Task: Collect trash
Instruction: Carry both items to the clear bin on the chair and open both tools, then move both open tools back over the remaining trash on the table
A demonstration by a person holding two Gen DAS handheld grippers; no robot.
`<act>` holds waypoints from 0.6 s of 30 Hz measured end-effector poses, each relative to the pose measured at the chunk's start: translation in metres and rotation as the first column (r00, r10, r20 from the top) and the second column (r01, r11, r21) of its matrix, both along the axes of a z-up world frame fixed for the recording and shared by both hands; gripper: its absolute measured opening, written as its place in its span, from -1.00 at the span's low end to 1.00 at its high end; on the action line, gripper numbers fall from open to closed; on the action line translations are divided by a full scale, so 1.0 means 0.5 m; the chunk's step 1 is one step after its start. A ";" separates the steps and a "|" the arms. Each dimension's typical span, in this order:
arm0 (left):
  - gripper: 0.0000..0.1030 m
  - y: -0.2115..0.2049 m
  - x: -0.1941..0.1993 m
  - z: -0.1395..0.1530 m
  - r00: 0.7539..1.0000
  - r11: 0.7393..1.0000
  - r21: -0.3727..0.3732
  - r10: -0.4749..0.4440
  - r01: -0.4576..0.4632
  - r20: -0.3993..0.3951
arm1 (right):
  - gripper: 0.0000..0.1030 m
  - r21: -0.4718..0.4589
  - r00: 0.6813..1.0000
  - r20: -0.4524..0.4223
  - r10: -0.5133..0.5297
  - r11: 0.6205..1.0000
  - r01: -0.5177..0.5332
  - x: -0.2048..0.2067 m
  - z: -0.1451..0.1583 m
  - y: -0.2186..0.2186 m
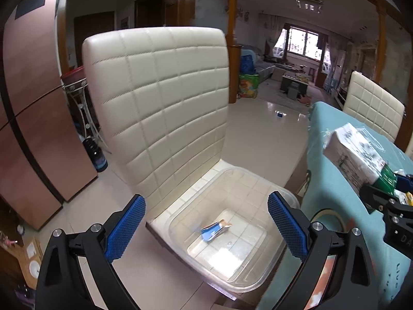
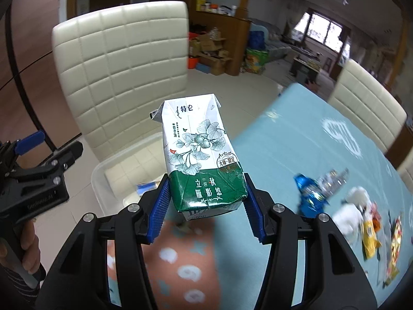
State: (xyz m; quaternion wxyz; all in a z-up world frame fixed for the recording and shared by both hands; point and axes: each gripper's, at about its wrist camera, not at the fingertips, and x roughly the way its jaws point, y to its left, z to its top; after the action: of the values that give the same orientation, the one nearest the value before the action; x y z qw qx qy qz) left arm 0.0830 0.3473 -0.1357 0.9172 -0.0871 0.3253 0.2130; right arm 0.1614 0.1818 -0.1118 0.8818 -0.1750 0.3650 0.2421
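Cream quilted chair [image 1: 160,98] stands beside the teal-clothed worktop [image 2: 296,139], and on its seat sits a clear plastic bin [image 1: 232,235] with 1 blue wrapper [image 1: 213,231] in it. Your right gripper [image 2: 206,196] is clamped on the green base of a milk carton [image 2: 198,152], held in the air between worktop and bin. It looks light and probably empty, so its thin card walls will dent if you squeeze harder; the folded bottom edges are the stiffest hold. Your left gripper [image 1: 206,230] hangs over the bin with jaws wide apart, holding nothing. More wrappers [image 2: 371,235] lie on the worktop, crinkly and light.
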 end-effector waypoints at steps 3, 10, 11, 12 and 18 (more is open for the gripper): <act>0.81 0.006 -0.005 -0.004 1.000 1.000 0.007 0.014 -0.014 -0.005 | 0.46 -0.019 1.000 0.013 0.014 1.000 -0.013 -0.004 -0.003 0.027; 0.81 -0.002 -0.007 0.004 1.000 1.000 0.001 0.006 -0.006 0.002 | 0.60 -0.030 0.995 0.101 -0.024 0.999 0.027 -0.028 0.014 0.009; 0.81 -0.006 -0.006 0.006 1.000 1.000 -0.001 0.003 -0.003 0.002 | 0.60 -0.020 0.995 0.094 -0.032 0.999 0.034 -0.028 0.018 -0.002; 0.81 -0.013 -0.005 0.010 1.000 1.000 -0.002 -0.002 0.002 0.003 | 0.60 -0.012 0.995 0.091 -0.039 0.999 0.040 -0.029 0.021 -0.011; 0.81 -0.068 -0.006 0.032 0.999 0.999 0.012 -0.042 0.042 0.000 | 0.60 0.041 0.993 0.075 -0.087 0.996 0.084 -0.038 0.042 -0.075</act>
State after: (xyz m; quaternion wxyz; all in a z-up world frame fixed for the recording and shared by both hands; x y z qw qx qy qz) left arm 0.0801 0.3130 -0.1198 0.9219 -0.0747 0.3259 0.1957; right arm 0.1421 0.1442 -0.0910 0.9077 -0.1519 0.3337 0.2041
